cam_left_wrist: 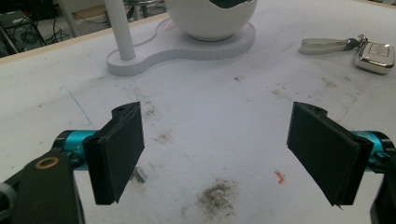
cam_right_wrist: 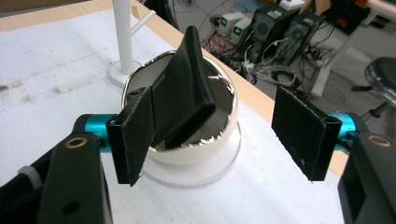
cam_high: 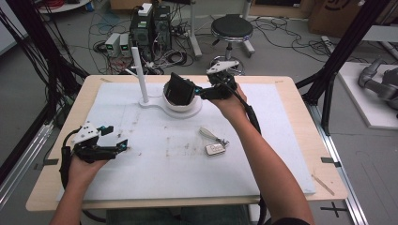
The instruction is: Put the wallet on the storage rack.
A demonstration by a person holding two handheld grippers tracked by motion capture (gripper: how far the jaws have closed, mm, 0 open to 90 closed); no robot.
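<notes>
right gripper (cam_high: pixel 199 90) up at the far middle of the table (cam_high: pixel 300 117), jaws spread wide with nothing between them, parked just beside the white bowl (cam_high: pixel 184 104). black wallet (cam_high: pixel 179 89) sitting in that bowl, folded, standing on edge and tilted, top end poking well above the rim. in the right gripper view same wallet (cam_right_wrist: pixel 184 95) leaning inside the bowl (cam_right_wrist: pixel 223 135), shiny inner wall visible around it, left pad overlapping it in the picture but no squeeze on it, right pad well off to the side.

bowl on a flat white base shared with a thin white post (cam_high: pixel 139 75), post upright just left of the bowl.

left gripper (cam_high: pixel 121 143) down at the near left of the white mat (cam_high: pixel 155 178), held just over the mat, jaws also wide apart and holding nothing. left gripper view looking across a scuffed, dirty patch of mat toward the base and post (cam_left_wrist: pixel 120 28).

car key fob (cam_high: pixel 215 149) with a pale strap (cam_high: pixel 209 133) lying flat on the mat, right of centre, well apart from both grippers and nearer than the bowl. same fob (cam_left_wrist: pixel 375 57) at the upper right of the left gripper view.
</notes>
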